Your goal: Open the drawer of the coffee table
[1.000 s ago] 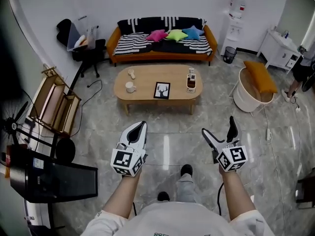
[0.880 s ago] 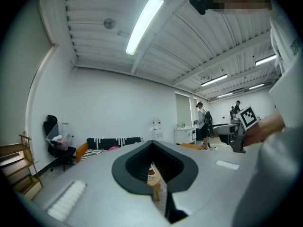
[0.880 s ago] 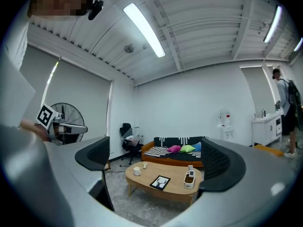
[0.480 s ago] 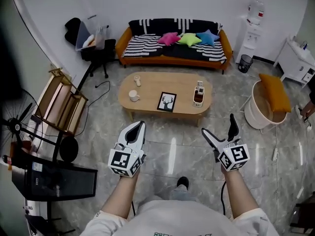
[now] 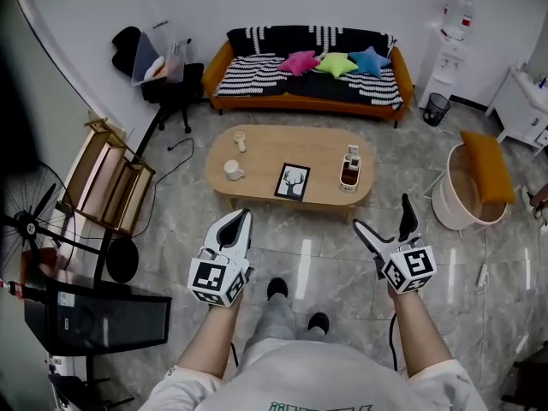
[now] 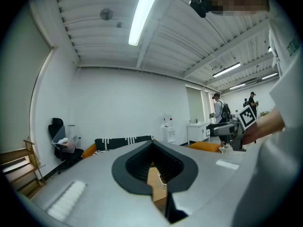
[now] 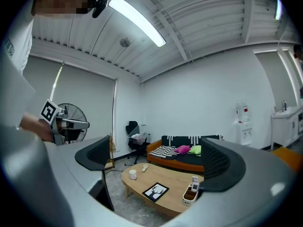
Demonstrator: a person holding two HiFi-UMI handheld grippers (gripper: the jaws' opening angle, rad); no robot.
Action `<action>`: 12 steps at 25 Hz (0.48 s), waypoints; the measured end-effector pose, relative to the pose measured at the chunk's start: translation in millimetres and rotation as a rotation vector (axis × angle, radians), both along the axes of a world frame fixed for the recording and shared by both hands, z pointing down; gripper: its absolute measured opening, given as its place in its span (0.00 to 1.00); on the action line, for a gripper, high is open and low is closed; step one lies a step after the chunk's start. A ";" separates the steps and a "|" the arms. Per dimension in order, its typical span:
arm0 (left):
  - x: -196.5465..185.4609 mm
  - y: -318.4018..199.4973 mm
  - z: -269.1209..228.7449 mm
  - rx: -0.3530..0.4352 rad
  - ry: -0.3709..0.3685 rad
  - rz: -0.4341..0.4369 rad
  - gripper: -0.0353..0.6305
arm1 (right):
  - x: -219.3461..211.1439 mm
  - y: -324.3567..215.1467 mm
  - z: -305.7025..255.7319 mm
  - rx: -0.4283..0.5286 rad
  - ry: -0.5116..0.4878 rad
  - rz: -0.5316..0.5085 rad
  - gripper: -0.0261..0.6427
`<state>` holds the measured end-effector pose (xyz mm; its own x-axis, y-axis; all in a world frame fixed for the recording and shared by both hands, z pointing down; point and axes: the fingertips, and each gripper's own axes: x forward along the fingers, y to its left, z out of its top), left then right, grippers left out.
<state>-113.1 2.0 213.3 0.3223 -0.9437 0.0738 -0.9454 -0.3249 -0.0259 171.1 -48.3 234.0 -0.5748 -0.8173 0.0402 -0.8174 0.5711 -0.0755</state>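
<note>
The oval wooden coffee table (image 5: 257,154) stands on the grey floor ahead of me, also in the right gripper view (image 7: 166,179). No drawer front shows in any view. On it are a white cup (image 5: 229,170), a framed deer picture (image 5: 292,181) and a small organiser box (image 5: 349,172). My left gripper (image 5: 241,218) is shut and empty, short of the table's near edge. My right gripper (image 5: 382,219) is open with nothing between its jaws, and points at the table (image 7: 158,161). In the left gripper view the shut jaws (image 6: 152,148) hide nearly all of the table.
An orange sofa (image 5: 308,74) with striped cushions is behind the table. A white tub with an orange cushion (image 5: 471,187) stands at the right, a wooden rack (image 5: 103,178) and a fan (image 5: 24,221) at the left. A black machine (image 5: 94,317) is near my left side.
The person has stepped forward and the view has swung a little: the table and sofa sit lower and further right in the head view. Both grippers keep their poses.
</note>
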 end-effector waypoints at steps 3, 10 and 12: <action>-3.0 -27.3 5.7 -0.005 0.012 0.024 0.05 | -2.0 -21.5 4.1 -0.008 0.012 0.023 0.92; -35.3 -105.4 19.0 -0.017 0.038 0.092 0.05 | -34.2 -87.3 20.3 -0.045 0.051 0.072 0.92; -49.8 -128.4 23.1 -0.023 0.043 0.111 0.05 | -48.6 -104.3 25.0 -0.054 0.064 0.081 0.92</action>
